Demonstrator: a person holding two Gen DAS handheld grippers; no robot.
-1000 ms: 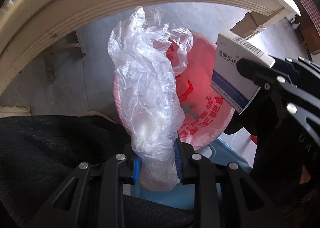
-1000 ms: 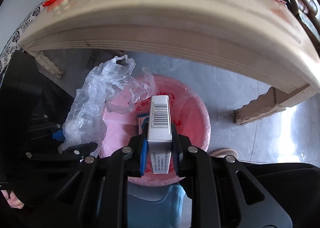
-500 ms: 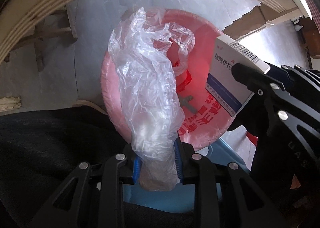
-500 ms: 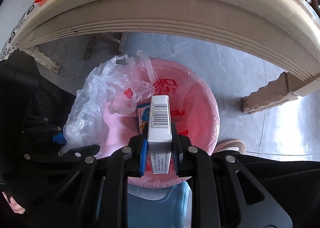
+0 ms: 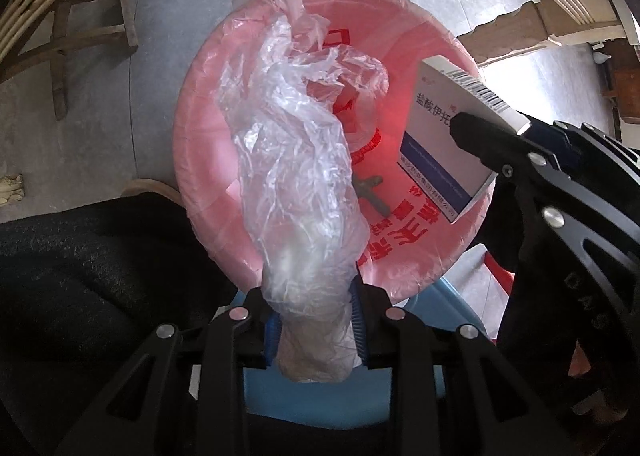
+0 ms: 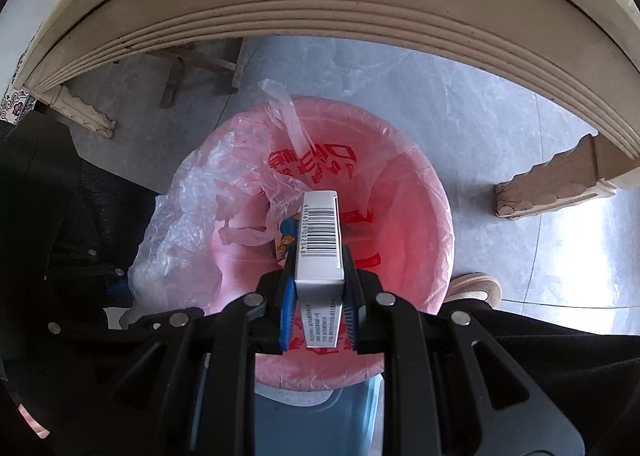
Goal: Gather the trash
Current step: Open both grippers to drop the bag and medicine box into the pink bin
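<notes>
A trash bin lined with a pink bag [image 5: 208, 160] [image 6: 416, 192] stands on the floor below both grippers. My left gripper [image 5: 314, 330] is shut on a crumpled clear plastic bag [image 5: 292, 160], held over the bin's left side; the bag also shows in the right wrist view [image 6: 180, 224]. My right gripper [image 6: 318, 314] is shut on a white and blue medicine box [image 6: 320, 240] with a barcode, held over the bin's opening; the box also shows in the left wrist view [image 5: 444, 144]. A small colourful packet [image 6: 286, 240] and a grey scrap [image 5: 370, 192] lie in the bin.
A beige table edge [image 6: 320, 16] arches above the bin, with carved legs at the left [image 6: 80, 112] and right [image 6: 552, 192]. A wooden stool [image 5: 80, 44] stands on the grey floor. A blue stool [image 6: 312, 416] is beneath the bin's near rim. My shoe [image 6: 476, 284] is by it.
Both grippers have moved forward and down over the bin, still holding the plastic bag and the box. The table edge has slid up out of the views.
</notes>
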